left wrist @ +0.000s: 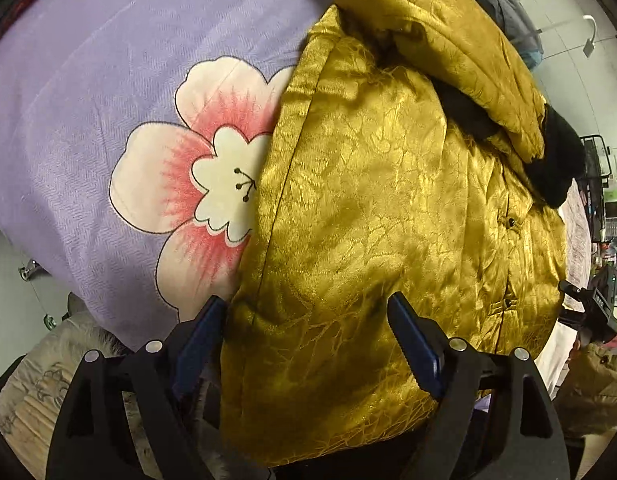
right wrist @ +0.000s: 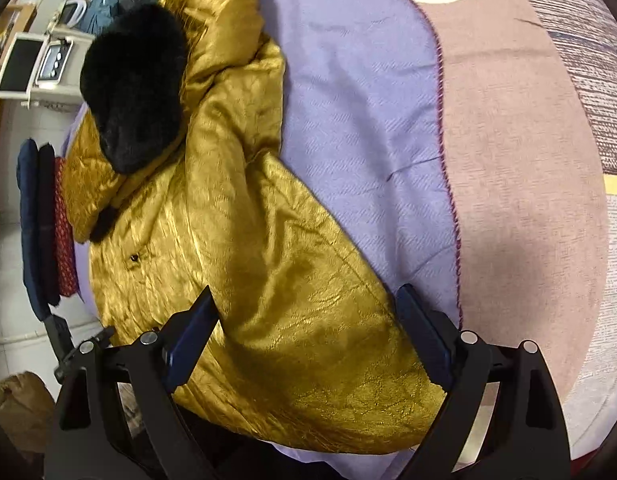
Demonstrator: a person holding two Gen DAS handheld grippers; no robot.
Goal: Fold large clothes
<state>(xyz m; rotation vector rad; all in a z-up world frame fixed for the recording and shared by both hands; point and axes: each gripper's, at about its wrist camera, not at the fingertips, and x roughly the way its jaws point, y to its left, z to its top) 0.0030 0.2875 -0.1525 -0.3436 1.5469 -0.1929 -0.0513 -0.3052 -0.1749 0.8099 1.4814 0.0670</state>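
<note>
Gold jacket (left wrist: 368,208) on lilac floral blanket (left wrist: 88,120), black fur collar (right wrist: 136,80), both tongs (left wrist: 308,344) (right wrist: 308,340) released above hem

No lettering can be read — not on anything here.

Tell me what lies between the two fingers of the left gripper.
In the left wrist view, the near hem of the gold jacket lies between the open left gripper fingers, which do not press on it. The jacket rests on a purple flowered blanket.
</note>
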